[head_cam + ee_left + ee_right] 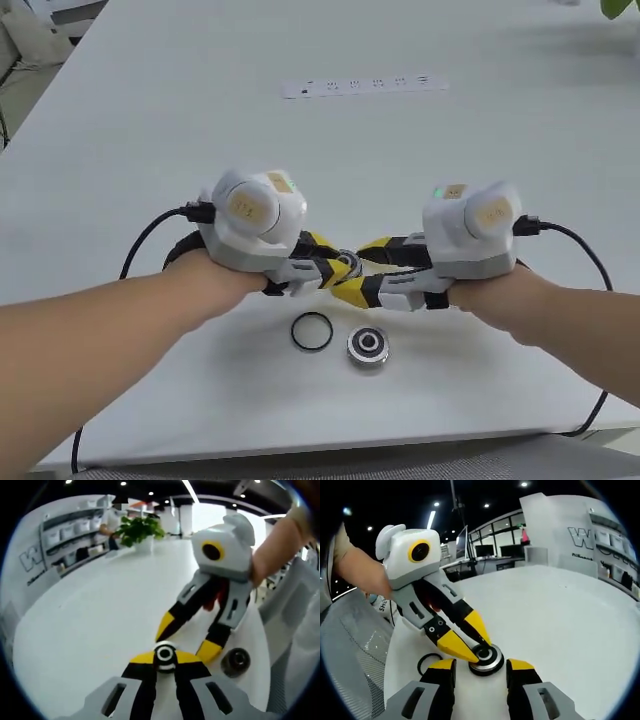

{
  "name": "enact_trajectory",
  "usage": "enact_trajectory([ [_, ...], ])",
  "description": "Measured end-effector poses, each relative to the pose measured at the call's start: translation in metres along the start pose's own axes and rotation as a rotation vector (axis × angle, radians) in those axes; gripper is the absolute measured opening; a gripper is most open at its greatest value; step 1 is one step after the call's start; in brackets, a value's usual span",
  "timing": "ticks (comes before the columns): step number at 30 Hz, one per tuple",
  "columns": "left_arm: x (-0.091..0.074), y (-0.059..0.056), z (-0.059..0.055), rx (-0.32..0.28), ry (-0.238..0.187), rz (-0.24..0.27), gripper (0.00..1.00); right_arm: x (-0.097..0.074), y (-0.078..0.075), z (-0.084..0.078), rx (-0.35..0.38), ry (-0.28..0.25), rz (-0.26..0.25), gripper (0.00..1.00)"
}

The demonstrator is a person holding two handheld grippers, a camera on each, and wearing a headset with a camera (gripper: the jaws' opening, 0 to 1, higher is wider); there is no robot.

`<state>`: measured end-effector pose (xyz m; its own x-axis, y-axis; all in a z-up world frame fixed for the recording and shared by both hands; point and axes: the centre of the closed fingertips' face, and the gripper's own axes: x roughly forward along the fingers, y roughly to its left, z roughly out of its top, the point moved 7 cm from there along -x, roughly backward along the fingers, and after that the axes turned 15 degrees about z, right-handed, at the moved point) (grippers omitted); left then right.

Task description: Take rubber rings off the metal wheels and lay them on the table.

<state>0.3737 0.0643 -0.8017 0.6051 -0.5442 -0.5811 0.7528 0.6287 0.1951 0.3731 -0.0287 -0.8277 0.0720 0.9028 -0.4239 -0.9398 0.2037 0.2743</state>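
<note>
Near the middle of the table's (150,130) near edge, the left gripper (335,266) pinches a small metal wheel (346,264) between its yellow tips. I cannot tell whether the wheel rests on the top or hangs just over it. The right gripper (481,665) faces it from the other side with its jaws spread, one tip to each side of the wheel and close to its rim. Neither tip seems to be gripping.

Closer to the near edge lies a loose rubber ring (293,332), flat on the table. Just beside it on the right, not touching, sits a second wheel (368,345) that looks bare. So one wheel appears done and the step in hand is stripping the held one. Its own ring is too small to make out for certain.

The held wheel is a squat disc with no real long axis. A flat face is turned toward each gripper camera, so its hub line seems to run roughly from one gripper toward the other. The exact tilt is unclear.

The next move likely calls for the right tips to close on the rubber at the rim alone and peel it sideways off the edge while the left grip holds firm. The freed ring would then go down beside the first.
</note>
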Motion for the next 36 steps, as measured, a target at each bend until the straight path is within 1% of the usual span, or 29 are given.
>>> enact_trajectory([
  [5,0.0,0.0,-0.001,-0.003,0.0,0.004,0.14,-0.001,0.001,0.001,-0.002,-0.003,-0.007,0.33],
  [10,0.001,0.001,-0.001,-0.005,-0.001,0.005,0.14,-0.004,0.004,0.001,-0.01,0.001,-0.017,0.28],
  [14,0.0,0.001,-0.001,-0.005,-0.001,0.005,0.14,-0.007,0.004,0.0,-0.017,0.001,-0.027,0.24],
  [18,0.0,0.001,-0.002,-0.004,-0.001,0.005,0.14,-0.008,0.006,0.001,-0.024,0.003,-0.028,0.23],
  [27,-0.001,0.0,-0.002,-0.004,0.0,0.006,0.14,-0.011,0.006,0.0,-0.034,0.014,-0.029,0.2],
  [36,-0.001,-0.001,-0.001,-0.004,0.001,0.006,0.14,-0.015,0.005,-0.004,-0.039,0.035,-0.031,0.11],
])
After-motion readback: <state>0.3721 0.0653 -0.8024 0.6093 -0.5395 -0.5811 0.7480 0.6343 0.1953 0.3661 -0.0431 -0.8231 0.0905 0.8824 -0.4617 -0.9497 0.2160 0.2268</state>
